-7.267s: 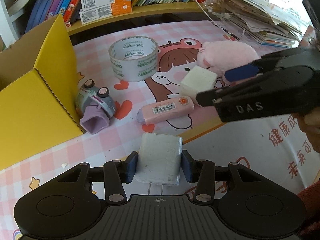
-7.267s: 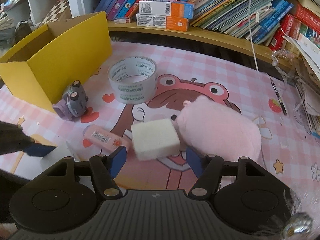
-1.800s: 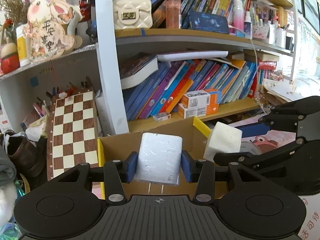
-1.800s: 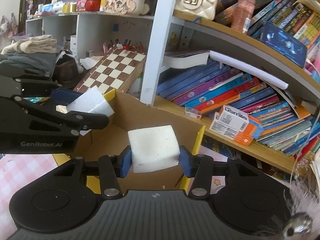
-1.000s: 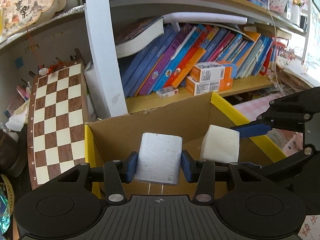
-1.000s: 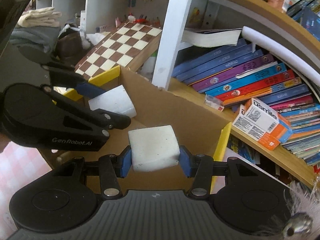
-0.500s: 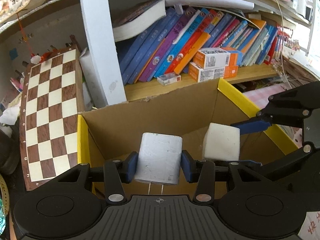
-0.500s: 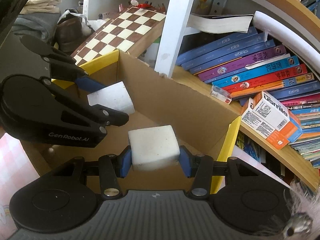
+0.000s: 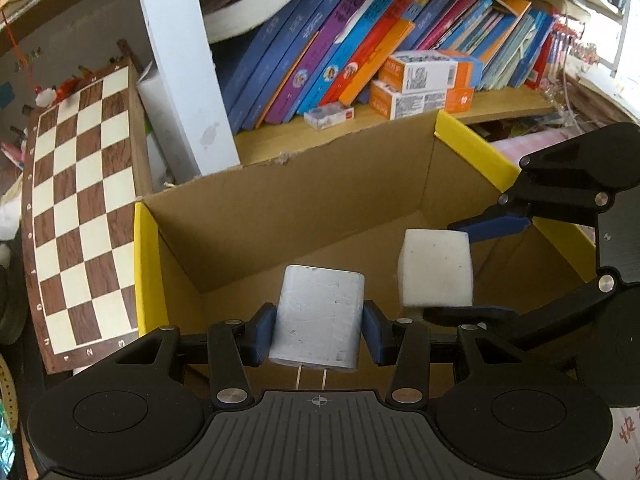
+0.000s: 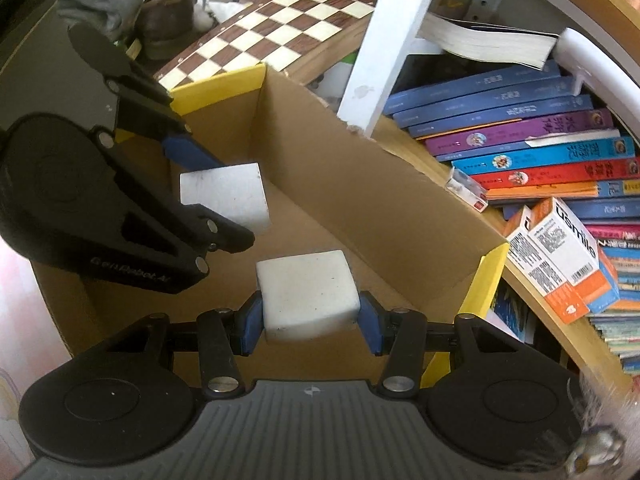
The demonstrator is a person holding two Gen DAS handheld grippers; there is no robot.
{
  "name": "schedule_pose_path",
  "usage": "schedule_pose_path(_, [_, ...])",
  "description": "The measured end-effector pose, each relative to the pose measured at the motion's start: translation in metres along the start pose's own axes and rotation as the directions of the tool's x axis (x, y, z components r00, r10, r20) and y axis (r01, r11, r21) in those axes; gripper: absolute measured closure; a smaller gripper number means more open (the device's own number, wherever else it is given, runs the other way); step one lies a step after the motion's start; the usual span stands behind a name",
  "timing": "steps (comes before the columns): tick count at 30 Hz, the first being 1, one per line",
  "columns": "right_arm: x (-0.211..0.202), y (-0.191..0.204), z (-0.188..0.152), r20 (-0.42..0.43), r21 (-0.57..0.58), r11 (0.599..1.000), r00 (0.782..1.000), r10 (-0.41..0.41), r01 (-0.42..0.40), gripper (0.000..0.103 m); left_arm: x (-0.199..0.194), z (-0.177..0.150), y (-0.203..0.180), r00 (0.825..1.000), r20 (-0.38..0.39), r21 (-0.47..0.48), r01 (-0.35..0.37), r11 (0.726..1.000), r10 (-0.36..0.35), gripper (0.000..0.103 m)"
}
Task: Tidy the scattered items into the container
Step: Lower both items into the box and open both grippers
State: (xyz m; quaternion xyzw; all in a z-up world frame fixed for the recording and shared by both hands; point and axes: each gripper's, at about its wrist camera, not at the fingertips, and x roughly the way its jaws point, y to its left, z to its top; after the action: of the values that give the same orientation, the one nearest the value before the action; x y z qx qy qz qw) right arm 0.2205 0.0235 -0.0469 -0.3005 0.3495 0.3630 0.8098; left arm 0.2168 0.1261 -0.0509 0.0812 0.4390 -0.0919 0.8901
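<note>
**Both grippers held their loads over the open box**

Here, the left gripper (image 9: pixel 318 334) was clamped on a white charger (image 9: pixel 318 320), its blue pads pressed against the two side faces and the metal prongs pointing back toward the camera. The charger hung above the inside of the cardboard box (image 9: pixel 280 208), whose brown inner walls and yellow outer edges filled the middle of the left wrist view.

The right gripper (image 10: pixel 308 322) was likewise closed on a white foam cube (image 10: pixel 306 294), gripped on both sides at a moderate width. The cube hung over the box's interior, nearer the yellow corner on the right of that view. In the left wrist view the same cube (image 9: pixel 436 268) appeared to the right of the charger, pinched between the right gripper's fingers; the two held things were near each other but apart.

Behind the box stood a shelf of leaning books (image 9: pixel 340 52), with two orange-and-white cartons (image 9: pixel 428 84) stacked in front of them. A chessboard (image 9: pixel 76 200) leaned just left of the box, beside a white shelf post (image 9: pixel 180 60).
</note>
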Motion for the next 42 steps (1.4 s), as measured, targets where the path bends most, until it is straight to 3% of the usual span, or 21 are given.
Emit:
schedule_pose_path(15, [0.01,0.005,0.002,-0.038,-0.076,0.997,0.999,0.021,-0.024,0.056,0.009,0.001,-0.002,0.997,-0.071,0.037,-0.011,0.999,0.014,0.058])
schedule_pose_path(29, [0.013,0.006,0.003,-0.047,-0.085,0.996,0.998,0.032,-0.036,0.056,0.006,0.002,-0.001,0.999,-0.046,0.041,-0.007,0.999,0.008,0.056])
schedule_pose_path(35, [0.013,0.007,0.003,-0.049,-0.085,0.996,0.998,0.035,-0.039,0.056,-0.001,0.001,-0.004,1.0,-0.014,0.037,0.014,0.999,-0.013,0.035])
schedule_pose_path(42, [0.013,0.007,0.003,-0.05,-0.084,0.996,0.998,0.038,-0.042,0.056,-0.01,0.001,-0.005,1.0,0.015,0.044,-0.001,0.999,0.001,0.031])
